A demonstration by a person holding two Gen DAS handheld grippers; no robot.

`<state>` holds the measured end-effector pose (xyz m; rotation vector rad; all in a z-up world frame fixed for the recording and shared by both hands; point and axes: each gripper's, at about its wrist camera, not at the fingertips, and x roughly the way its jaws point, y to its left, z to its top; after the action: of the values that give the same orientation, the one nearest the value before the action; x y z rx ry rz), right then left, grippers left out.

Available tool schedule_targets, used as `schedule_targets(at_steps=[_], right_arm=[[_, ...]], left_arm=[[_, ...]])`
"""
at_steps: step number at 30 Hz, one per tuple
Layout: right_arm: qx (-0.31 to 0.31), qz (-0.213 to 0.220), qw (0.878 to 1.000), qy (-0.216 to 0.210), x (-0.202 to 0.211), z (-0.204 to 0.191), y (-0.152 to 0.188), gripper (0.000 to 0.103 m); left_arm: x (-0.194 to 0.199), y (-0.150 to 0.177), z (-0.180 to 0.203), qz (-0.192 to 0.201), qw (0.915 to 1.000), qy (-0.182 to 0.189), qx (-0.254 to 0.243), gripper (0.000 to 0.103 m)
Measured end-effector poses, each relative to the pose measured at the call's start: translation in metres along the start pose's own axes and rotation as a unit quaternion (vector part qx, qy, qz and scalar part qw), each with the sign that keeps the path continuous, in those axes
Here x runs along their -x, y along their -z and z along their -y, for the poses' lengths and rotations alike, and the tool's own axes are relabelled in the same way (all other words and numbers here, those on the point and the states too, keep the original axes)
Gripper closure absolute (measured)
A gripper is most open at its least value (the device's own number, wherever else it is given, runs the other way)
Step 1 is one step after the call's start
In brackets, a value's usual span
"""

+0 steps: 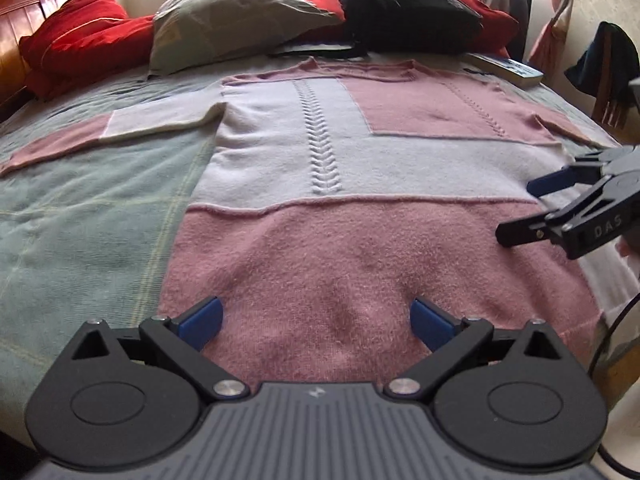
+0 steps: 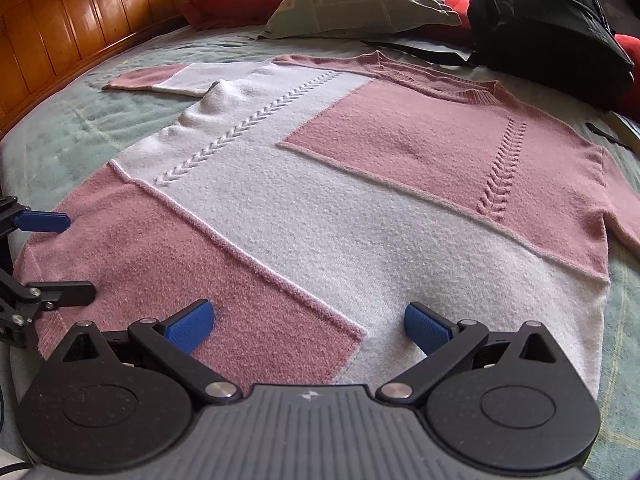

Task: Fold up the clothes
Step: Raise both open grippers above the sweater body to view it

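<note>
Soft, floppy pink-and-white knit sweater (image 1: 320, 168) — both tools, left tool (image 1: 316, 320) and right tool (image 2: 308, 322), spread wide; I'd pinch the hem just ahead.

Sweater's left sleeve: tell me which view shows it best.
Left wrist view. The sleeve stretches out flat from shoulder to pink cuff across the bedspread. The right wrist view shows the same sleeve small, foreshortened, far from the camera.

The left gripper (image 1: 316, 322) hovers with fingers spread over the pink hem of a sweater (image 1: 320, 160) lying flat ahead; the right gripper (image 1: 520, 208) gapes alongside.
</note>
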<state>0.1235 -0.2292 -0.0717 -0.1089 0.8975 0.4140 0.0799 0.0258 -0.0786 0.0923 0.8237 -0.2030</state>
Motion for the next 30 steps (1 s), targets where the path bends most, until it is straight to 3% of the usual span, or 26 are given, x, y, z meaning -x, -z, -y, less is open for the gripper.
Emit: schedule_targets(at_steps=[7,16,24,30], right_arm=[[-0.002,0.006,1.000,0.003,0.007,-0.001,0.001,0.000],[-0.021,0.038,0.999,-0.005,0.026,0.010,-0.004,0.000],[-0.034,0.063,0.997,-0.036,0.029,0.011,-0.025,0.000],[-0.029,0.089,0.993,-0.069,0.028,0.005,-0.051,0.000]], left_arm=[[0.008,-0.022,0.016,0.029,0.9992,0.007,-0.026,0.003],[-0.015,-0.011,0.017,-0.001,0.9994,0.034,-0.011,0.003],[0.011,-0.044,-0.032,0.052,0.9977,0.032,0.029,0.003],[0.004,-0.074,-0.098,0.090,0.9927,-0.007,0.080,0.003]])
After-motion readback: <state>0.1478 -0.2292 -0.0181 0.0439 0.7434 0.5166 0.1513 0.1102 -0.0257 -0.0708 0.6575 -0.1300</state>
